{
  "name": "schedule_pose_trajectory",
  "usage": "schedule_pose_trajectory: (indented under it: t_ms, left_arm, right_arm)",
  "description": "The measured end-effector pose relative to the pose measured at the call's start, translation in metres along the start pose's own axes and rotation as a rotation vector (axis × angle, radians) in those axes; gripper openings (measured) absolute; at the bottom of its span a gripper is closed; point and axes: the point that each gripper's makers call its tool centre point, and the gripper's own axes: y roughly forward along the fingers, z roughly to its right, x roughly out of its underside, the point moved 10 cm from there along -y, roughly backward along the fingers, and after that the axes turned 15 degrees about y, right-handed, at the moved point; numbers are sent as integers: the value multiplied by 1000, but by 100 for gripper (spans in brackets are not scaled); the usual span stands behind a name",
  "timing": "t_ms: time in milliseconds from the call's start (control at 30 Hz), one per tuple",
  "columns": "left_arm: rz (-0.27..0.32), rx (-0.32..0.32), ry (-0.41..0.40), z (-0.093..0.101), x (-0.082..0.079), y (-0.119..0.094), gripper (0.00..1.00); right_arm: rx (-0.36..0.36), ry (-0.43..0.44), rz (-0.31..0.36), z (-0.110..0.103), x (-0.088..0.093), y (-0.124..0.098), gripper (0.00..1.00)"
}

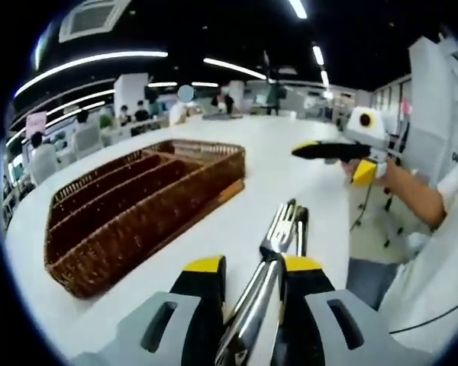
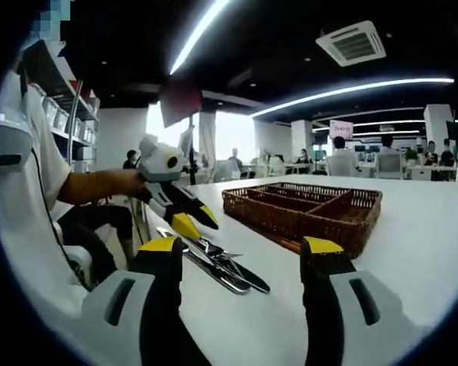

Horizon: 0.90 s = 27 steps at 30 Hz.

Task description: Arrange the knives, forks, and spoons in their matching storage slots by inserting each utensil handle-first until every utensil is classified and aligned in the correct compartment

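A steel fork (image 1: 278, 232) runs handle-first between the yellow-tipped jaws of my left gripper (image 1: 253, 263), which is shut on its handle. A second dark utensil (image 1: 301, 221) lies right against it. In the right gripper view the left gripper (image 2: 197, 221) tilts down onto the near end of a small bundle of utensils (image 2: 217, 265) lying on the white table. The brown wicker tray (image 1: 149, 221) with long empty slots stands left of the fork, also seen as the wicker tray (image 2: 343, 229). My right gripper (image 2: 244, 248) is open with nothing between its jaws, and hovers as the right gripper (image 1: 314, 150) above the table.
The white table (image 1: 275, 152) stretches far back. A person's arm (image 1: 412, 191) and white shirt (image 2: 30, 168) are close by at the table's edge. Chairs, people and shelves stand far behind.
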Motion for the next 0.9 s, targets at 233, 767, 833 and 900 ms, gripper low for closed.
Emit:
schedule_pose_trajectory:
  t_ms: [233, 767, 833, 900]
  left_arm:
    - [-40, 18, -7, -8, 2, 2, 26]
    - [-133, 108, 21, -14, 1, 11, 22]
    - [-151, 137, 29, -15, -2, 13, 19]
    - [-163, 142, 44, -16, -4, 16, 18]
  right_arm:
    - [-14, 9, 27, 4, -7, 0, 65]
    - [-4, 30, -1, 12, 1, 1, 65]
    - [-2, 32, 1, 12, 1, 1, 64]
    - [-3, 36, 4, 11, 1, 1, 64]
